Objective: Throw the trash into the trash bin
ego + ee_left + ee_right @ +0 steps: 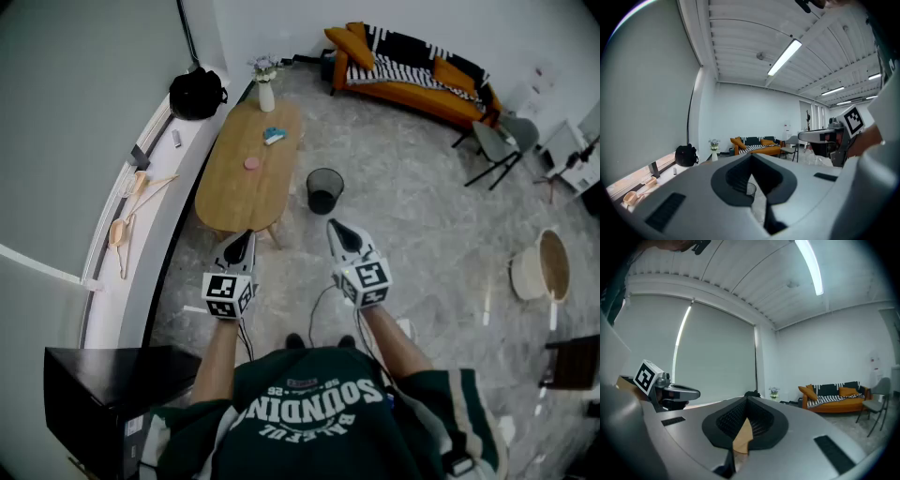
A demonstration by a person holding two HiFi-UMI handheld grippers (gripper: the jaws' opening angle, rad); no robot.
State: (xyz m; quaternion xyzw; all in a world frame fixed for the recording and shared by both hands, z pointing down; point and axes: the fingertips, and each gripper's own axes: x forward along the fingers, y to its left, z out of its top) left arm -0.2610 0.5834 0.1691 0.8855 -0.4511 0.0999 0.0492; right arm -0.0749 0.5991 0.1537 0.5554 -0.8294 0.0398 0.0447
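Note:
A black mesh trash bin (324,190) stands on the floor beside the oval wooden table (234,192). On the table lie a blue piece of trash (274,135) and a small pink piece (251,162). My left gripper (246,238) hovers over the table's near end, jaws shut and empty. My right gripper (335,226) hangs just short of the bin, also shut with nothing in it. In the left gripper view the left gripper (751,157) shows the bin (751,189) through the slit below its tips. In the right gripper view the right gripper (746,401) shows only tan table wood there.
A white vase with flowers (266,92) stands at the table's far end. An orange sofa (412,73) lines the back wall, with a grey chair (499,142) to its right. A black bag (197,94) and wooden hangers (129,217) lie on the window ledge. A round tub (544,267) sits on the right.

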